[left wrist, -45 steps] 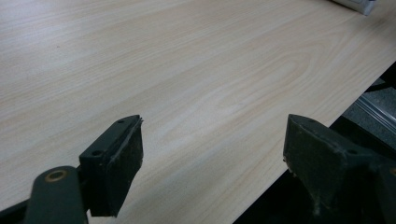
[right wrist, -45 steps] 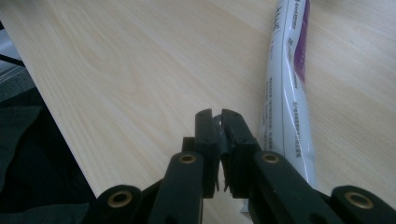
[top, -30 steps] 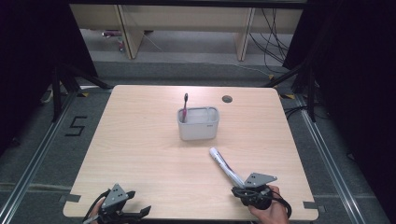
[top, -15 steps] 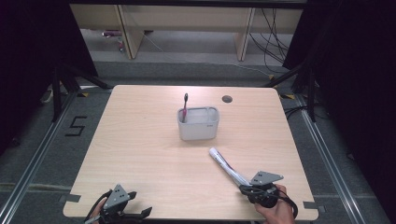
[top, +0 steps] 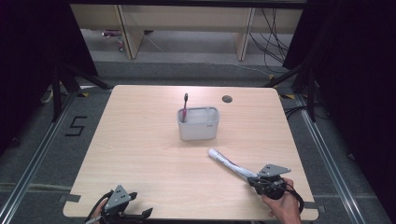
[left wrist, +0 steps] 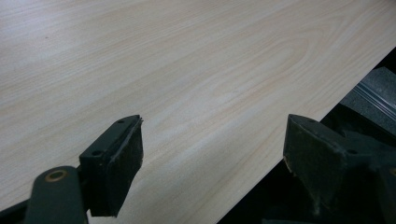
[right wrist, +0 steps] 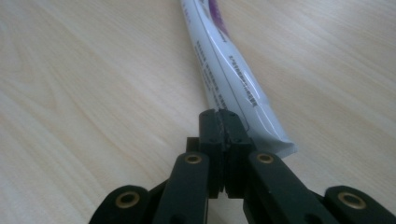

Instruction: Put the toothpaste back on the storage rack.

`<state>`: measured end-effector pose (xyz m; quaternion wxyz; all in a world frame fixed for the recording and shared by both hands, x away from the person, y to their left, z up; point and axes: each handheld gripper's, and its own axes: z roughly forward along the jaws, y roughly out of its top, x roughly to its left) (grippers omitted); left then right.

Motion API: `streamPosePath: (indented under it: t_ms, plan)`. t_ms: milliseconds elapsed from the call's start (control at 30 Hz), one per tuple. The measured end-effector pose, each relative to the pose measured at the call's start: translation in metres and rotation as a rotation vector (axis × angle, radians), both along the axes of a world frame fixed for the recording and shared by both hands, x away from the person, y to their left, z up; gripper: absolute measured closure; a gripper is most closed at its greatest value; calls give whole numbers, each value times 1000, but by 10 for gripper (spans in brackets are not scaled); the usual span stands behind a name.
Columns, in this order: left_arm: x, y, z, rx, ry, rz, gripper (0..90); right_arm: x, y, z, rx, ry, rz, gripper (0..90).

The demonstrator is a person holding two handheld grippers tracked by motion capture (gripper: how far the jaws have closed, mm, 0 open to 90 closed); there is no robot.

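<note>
One pale wooden table (top: 140, 154) stands on grey floor (top: 42, 158), dark room around.

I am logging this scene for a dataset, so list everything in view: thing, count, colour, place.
Table: one, light wood, centre of the high view.
Bin: one, grey, middle of the table.
Toothbrush: one, pink with a dark head, upright in the bin's left end.
Toothpaste tube: one, white with purple print, lying near the table's right front, crimped end toward the right claw.
Cable hole: one, dark, far right part of the table.
Floor marking "5": one, black, left of the table.
Shelving: pale wood, beyond the table.
Left claw: one, black, jaws open over the table's near left edge.
Right claw: one, black, jaws shut at the tube's crimped end.
</note>
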<state>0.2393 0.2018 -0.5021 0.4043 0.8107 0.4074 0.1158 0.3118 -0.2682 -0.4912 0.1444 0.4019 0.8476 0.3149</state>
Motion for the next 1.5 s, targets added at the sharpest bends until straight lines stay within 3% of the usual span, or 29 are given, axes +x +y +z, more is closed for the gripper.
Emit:
streamPosePath:
  t_ms: [133,167,200,267,333,500,533,833,1433,1500]
  plan:
    - [0,0,0,1,-3,-4,194,5,-3,0,0,-7,-13,889]
    - [0,0,1,6,2,-7,194,5,-2,0,12,20,-41,889]
    - [0,0,1,6,2,-9,194,12,-5,0,-4,-9,-32,890]
    - [-1,0,1,1,5,-9,195,14,-6,-1,3,-7,-57,890]
    - [-1,0,1,0,5,-13,194,21,-10,0,-24,-23,-45,891]
    - [-1,0,1,4,6,-14,195,29,-11,0,-22,-20,-80,891]
    - [-2,-2,0,-26,3,4,195,35,-12,1,-27,-16,-89,891]
    - [-2,-2,0,-25,5,5,195,61,-13,3,-56,-40,-108,891]
    - [-4,-1,2,-16,1,-7,195,104,-2,2,-64,-12,-159,891]
    - [-4,-3,1,-40,-4,5,195,108,0,2,-59,-8,-168,890]
